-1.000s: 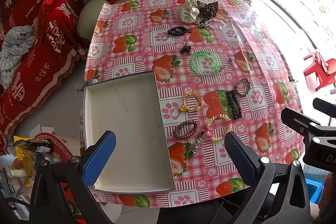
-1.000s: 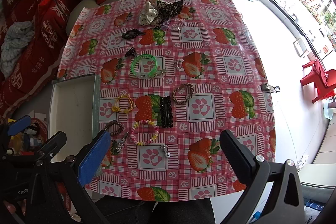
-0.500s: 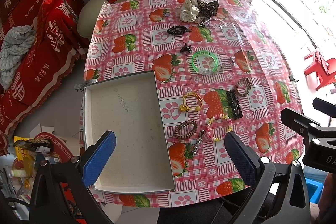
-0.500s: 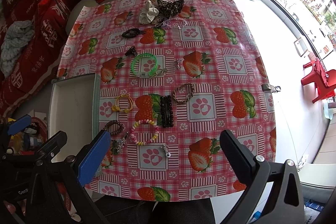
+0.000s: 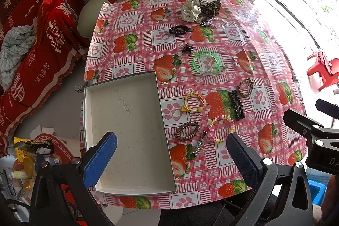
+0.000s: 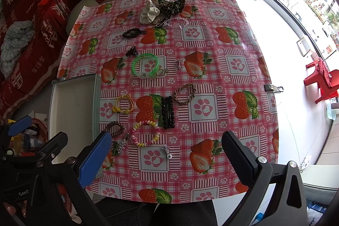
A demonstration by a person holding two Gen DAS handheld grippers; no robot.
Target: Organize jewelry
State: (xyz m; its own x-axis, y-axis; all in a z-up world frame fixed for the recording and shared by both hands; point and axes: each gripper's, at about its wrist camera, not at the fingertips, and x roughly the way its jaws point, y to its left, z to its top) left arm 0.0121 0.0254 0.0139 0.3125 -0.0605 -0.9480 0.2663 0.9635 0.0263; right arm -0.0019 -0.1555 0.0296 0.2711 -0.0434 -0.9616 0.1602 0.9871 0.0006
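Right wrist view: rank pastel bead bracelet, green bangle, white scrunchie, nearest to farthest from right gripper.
From the right gripper:
1. Pastel bead bracelet, just ahead, slightly left.
2. Green bangle, mid-table, left of centre.
3. White scrunchie, far edge, beside the leopard-print scrunchie.

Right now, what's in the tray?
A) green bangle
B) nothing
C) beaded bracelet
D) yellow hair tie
B: the tray shows only its bare floor in the left wrist view, while the green bangle, yellow hair tie and beaded bracelet all lie on the tablecloth beside it.
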